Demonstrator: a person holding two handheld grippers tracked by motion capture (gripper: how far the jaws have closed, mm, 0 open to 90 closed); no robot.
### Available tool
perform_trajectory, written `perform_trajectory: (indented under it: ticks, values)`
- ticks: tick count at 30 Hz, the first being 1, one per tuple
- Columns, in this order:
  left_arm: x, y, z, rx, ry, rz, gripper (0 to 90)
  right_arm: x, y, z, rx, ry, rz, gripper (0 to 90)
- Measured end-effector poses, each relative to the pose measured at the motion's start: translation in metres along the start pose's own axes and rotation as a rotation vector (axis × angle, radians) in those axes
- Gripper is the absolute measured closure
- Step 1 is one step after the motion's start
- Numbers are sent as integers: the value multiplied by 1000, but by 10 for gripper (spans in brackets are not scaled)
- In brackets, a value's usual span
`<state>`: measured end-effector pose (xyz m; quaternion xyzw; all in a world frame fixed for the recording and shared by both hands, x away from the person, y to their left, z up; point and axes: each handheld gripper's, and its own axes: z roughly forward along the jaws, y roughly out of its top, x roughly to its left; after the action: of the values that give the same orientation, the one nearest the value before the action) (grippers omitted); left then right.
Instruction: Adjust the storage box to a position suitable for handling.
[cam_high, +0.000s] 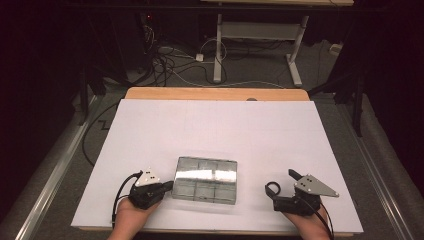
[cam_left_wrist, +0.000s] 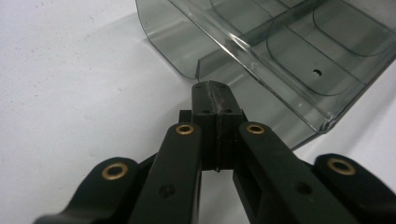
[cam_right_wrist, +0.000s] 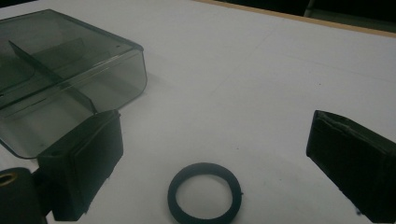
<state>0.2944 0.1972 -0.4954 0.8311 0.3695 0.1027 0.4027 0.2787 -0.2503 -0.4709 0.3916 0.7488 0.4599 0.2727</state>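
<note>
- Sitting near the front edge of the white table sheet (cam_high: 215, 125): a clear, smoke-tinted plastic organiser box (cam_high: 205, 179), divided by inner walls into compartments, lying flat between the two hands
- Pressing together with nothing between them: the two black jaws of the left gripper (cam_high: 167, 186), pads meeting flush along one seam in the left gripper view (cam_left_wrist: 214, 95)
- Pointing toward the left side of the organiser box (cam_left_wrist: 280, 51), tips coming right up to its near corner and lower wall; hard to tell whether touching it or stopping just short
- Resting low over the sheet, with a hand behind it coming in from the bottom edge of the high view and a black cable trailing off to the left
- Standing wide open: the jaws of the right gripper (cam_high: 280, 182), one pad at the far left and the other at the far right of the right gripper view (cam_right_wrist: 210, 154), holding nothing
- Lying flat on the sheet between those spread jaws: a small black ring (cam_right_wrist: 204, 192), touching neither pad, also showing in the high view (cam_high: 272, 188)
- Keeping apart from the organiser box (cam_right_wrist: 60, 88), which is lying off beyond the left-hand pad in the right gripper view, its corner near that pad
- Showing beyond the sheet: a wooden table edge (cam_high: 215, 93), then dark floor with cables (cam_high: 170, 65) and a white desk frame (cam_high: 260, 35)
</note>
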Motion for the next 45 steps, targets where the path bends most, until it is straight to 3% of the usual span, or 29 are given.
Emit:
perform_trajectory:
  ticks: [18,22,28,30,38,45]
  values:
    - [-18,13,16,7,-41,57,879,7,0,8,17,39,-1,108]
    - [-15,13,15,-13,-57,47,879,10,1,11,19,50,-5,145]
    - [-9,11,8,-65,-36,17,877,13,2,12,17,66,-6,194]
    - [-3,9,6,-77,-40,-20,877,13,3,12,17,74,-4,231]
    - [14,1,-7,-118,-1,-75,876,15,5,15,20,112,22,418]
    - [17,1,-8,-135,0,-61,877,18,7,19,25,143,25,677]
